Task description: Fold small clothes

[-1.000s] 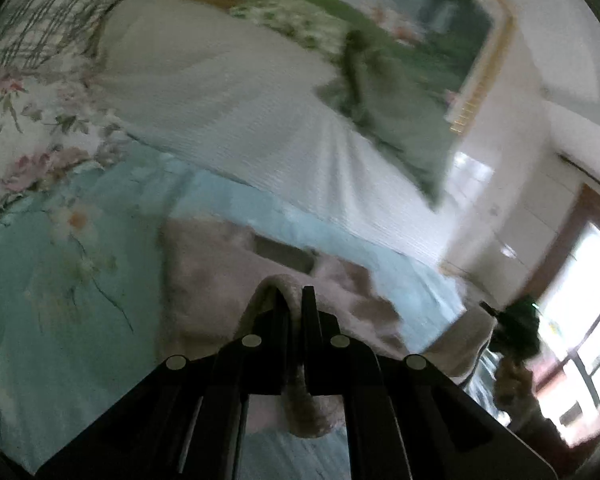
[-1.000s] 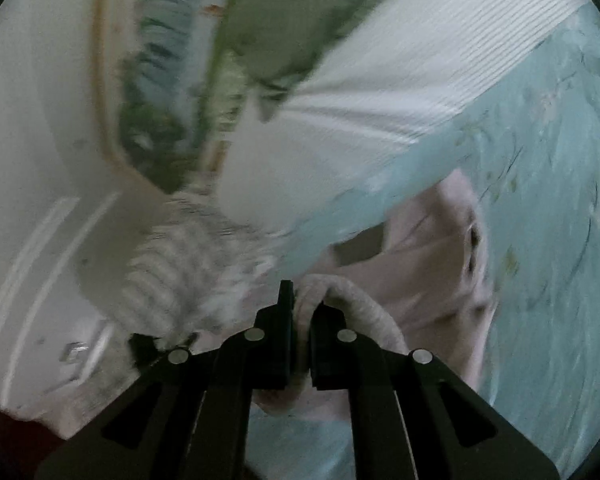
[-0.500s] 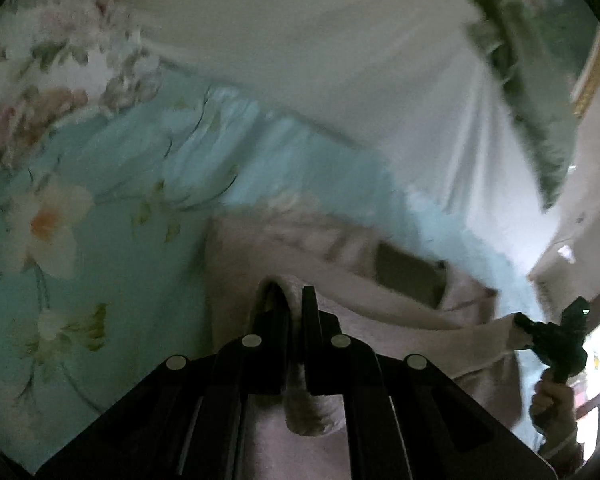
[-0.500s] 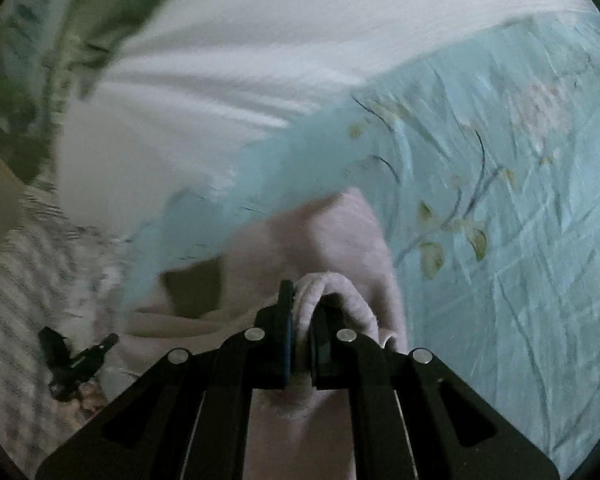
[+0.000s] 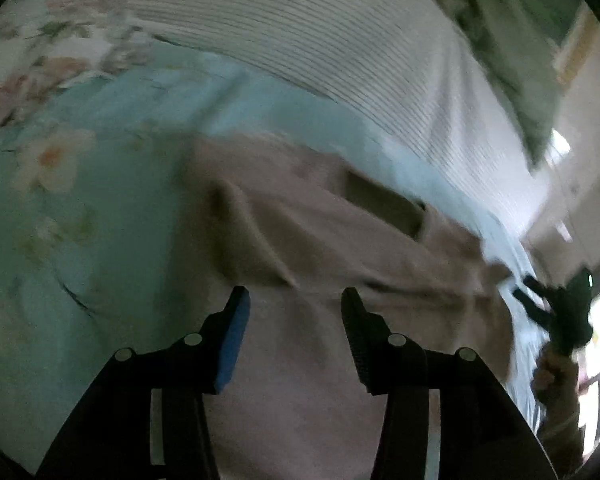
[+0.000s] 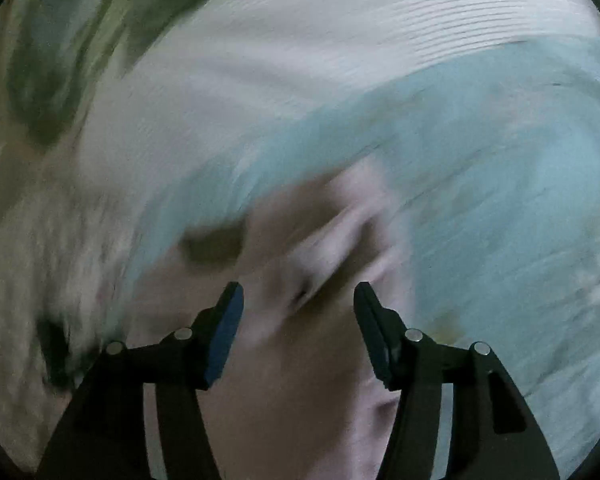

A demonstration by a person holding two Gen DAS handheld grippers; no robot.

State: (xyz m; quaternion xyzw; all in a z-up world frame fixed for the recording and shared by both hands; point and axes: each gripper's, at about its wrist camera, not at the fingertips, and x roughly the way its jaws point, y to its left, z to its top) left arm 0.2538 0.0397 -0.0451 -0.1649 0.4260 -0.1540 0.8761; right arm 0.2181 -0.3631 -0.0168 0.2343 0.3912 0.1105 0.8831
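Observation:
A small pale pink garment [image 5: 320, 248] lies folded over on a light blue floral bed sheet [image 5: 80, 240]. In the left wrist view my left gripper [image 5: 294, 300] hovers just above it, jaws opening, with nothing pinched between the pads. The right wrist view is blurred; it shows the same pink garment [image 6: 300, 280] under my right gripper [image 6: 298, 294], whose jaws are also opening with no cloth gripped. At the right edge of the left wrist view I see the right gripper [image 5: 556, 304] held by a hand [image 5: 556, 372].
A white ribbed blanket [image 5: 320, 32] lies beyond the garment. A green patterned pillow [image 5: 512, 60] sits at the far right, with a cream wall [image 5: 588, 120] behind it. A pink floral cloth [image 5: 40, 52] lies at the upper left. A bright window shows at the lower right.
Both grippers were shut on folds of the pink garment; both have let go and stand open. Both moved down and forward over the bed, laying the cloth onto itself.

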